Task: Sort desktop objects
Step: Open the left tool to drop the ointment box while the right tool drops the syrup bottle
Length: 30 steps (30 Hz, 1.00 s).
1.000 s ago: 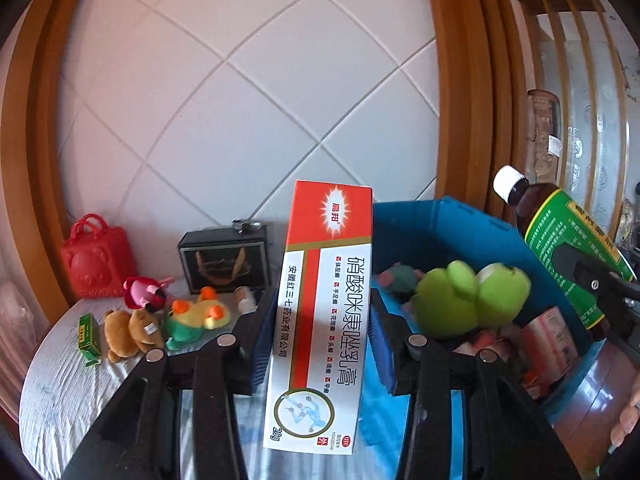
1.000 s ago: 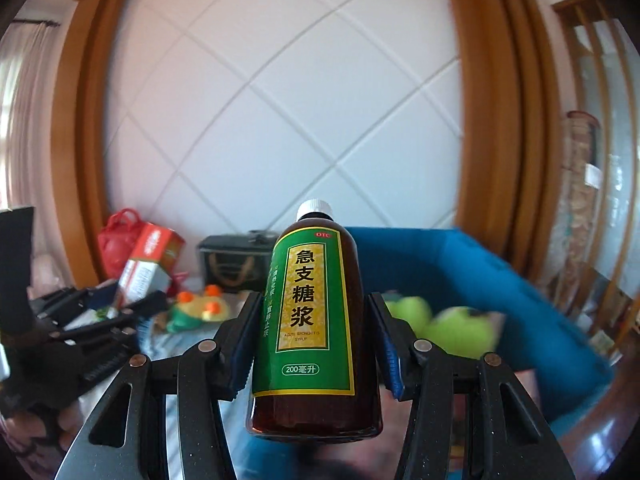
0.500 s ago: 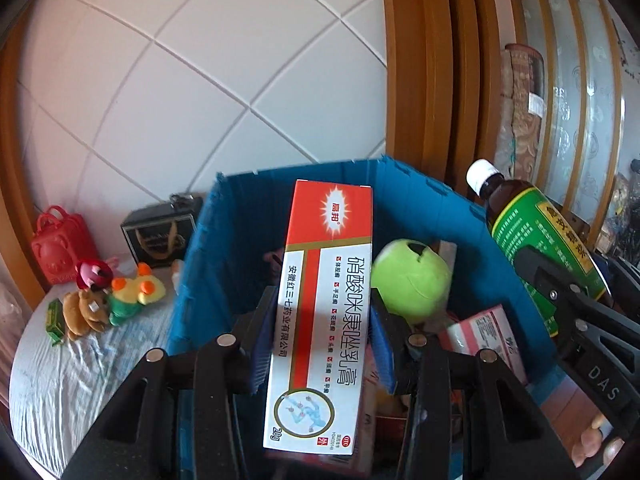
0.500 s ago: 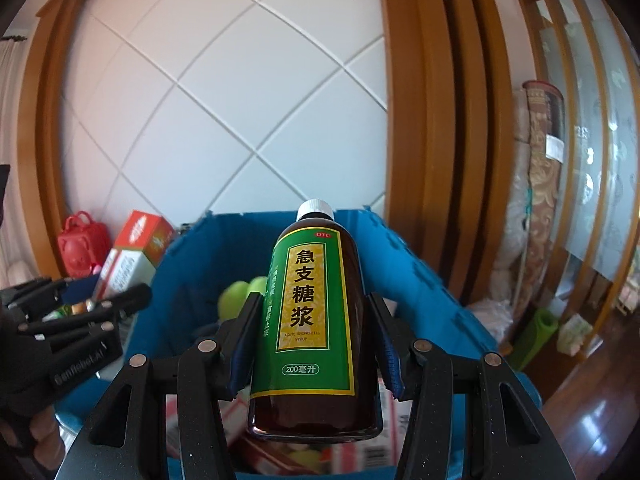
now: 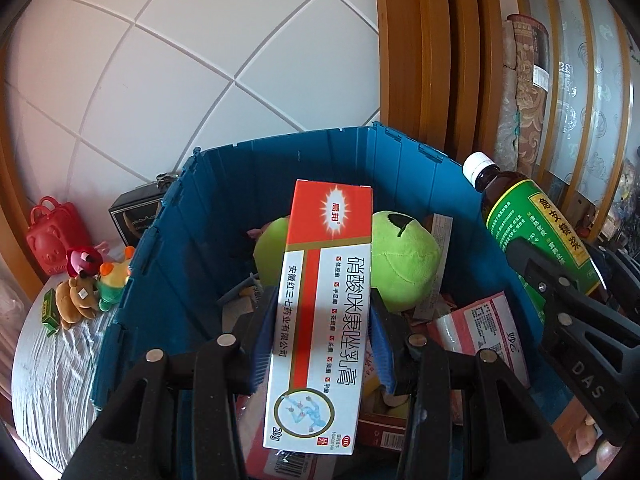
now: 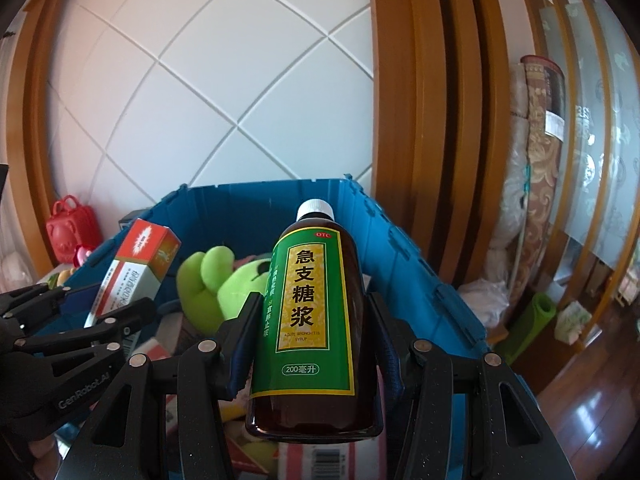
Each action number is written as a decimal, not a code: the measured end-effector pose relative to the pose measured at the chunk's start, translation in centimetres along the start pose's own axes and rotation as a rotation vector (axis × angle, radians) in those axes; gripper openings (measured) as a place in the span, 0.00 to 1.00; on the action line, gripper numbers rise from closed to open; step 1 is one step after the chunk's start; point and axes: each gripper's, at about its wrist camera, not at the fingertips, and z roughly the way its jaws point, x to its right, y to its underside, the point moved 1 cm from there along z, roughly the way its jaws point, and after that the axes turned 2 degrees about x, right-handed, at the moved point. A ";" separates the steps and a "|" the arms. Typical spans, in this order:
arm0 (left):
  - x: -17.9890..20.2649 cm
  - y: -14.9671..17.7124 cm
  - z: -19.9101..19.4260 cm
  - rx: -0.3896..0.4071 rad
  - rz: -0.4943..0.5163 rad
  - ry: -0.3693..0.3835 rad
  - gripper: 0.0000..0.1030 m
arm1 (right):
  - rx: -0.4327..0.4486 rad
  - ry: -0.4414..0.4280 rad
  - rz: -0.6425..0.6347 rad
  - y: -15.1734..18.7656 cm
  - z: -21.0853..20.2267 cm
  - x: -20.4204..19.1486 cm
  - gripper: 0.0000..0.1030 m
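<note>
Compared to a second ago, both grippers are now hanging right over the blue bin (image 5: 304,184) instead of over the table (image 5: 52,364). Back then the left view was mostly showing the table with the small toys (image 5: 96,280) up close; now those toys are sitting off to the left edge and the bin is filling the middle. Grips aren't changing at all across the frames.

The left gripper (image 5: 320,340) is clamping a red and white ointment box (image 5: 320,316), standing upright between its blue pads, above the clutter in the bin. The right gripper (image 6: 316,340) is squeezing a brown syrup bottle (image 6: 316,320) with a green and yellow label and a white cap, also upright and over the bin.

Stuff that's hard to read: the box is blocking the middle of the green plush toy (image 5: 404,260), so I'm only seeing it in two lumps. The boxes and packets (image 5: 480,328) at the bottom of the bin are partly buried under the gripper arms. The black box (image 5: 136,216) behind the bin is half cut off by its wall, next to a red plastic bag (image 5: 56,236). Fingers (image 5: 580,436) of the person are barely peeking out at the lower right.
</note>
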 end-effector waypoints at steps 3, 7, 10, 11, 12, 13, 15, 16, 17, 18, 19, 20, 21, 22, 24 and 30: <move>0.6 0.0 0.1 -0.003 0.017 -0.002 0.41 | -0.007 0.021 -0.001 0.3 0.4 0.5 0.50; 1.0 0.0 0.4 -0.023 0.021 0.000 0.41 | -0.028 0.027 0.007 0.5 0.9 1.0 0.50; 1.1 0.2 0.6 -0.044 0.016 0.010 0.46 | -0.044 0.026 0.003 0.8 1.1 1.3 0.50; 1.1 0.3 0.6 -0.047 0.017 0.013 0.51 | -0.048 0.025 0.004 0.9 1.1 1.3 0.50; 1.2 0.3 0.6 -0.046 0.020 0.014 0.55 | -0.050 0.025 0.004 1.0 1.1 1.4 0.50; 1.2 0.4 0.5 -0.043 0.022 0.013 0.56 | -0.054 0.028 0.003 1.0 1.2 1.4 0.50; 1.3 0.4 0.3 -0.034 0.025 0.010 0.63 | -0.065 0.033 -0.002 1.2 1.3 1.5 0.50; 1.3 0.4 0.2 -0.031 0.026 0.010 0.64 | -0.070 0.035 -0.003 1.3 1.3 1.5 0.50; 1.3 0.5 0.0 -0.028 0.025 0.011 0.64 | -0.072 0.036 -0.002 1.4 1.3 1.6 0.50; 1.2 0.5 -0.1 -0.028 0.025 0.012 0.65 | -0.070 0.036 -0.001 1.4 1.2 1.7 0.54; 1.2 0.5 -0.2 -0.027 0.025 0.013 0.65 | -0.067 0.032 0.003 1.4 1.0 1.7 0.67; 1.1 0.6 -0.3 -0.026 0.026 0.013 0.65 | -0.061 0.029 0.010 1.4 0.8 1.8 0.76; 1.0 0.7 -0.5 -0.023 0.027 0.011 0.65 | -0.051 0.031 0.016 1.3 0.5 1.9 0.91; 0.9 0.8 -0.7 -0.016 0.027 0.008 0.65 | -0.036 0.031 0.017 1.2 0.1 2.0 0.95; 0.5 0.9 -1.5 0.011 0.018 0.003 0.65 | -0.016 0.022 0.016 1.0 -0.6 1.9 0.99; -1.2 1.3 -4.4 0.102 -0.017 0.022 0.65 | 0.033 0.038 -0.004 0.7 -3.2 1.1 1.00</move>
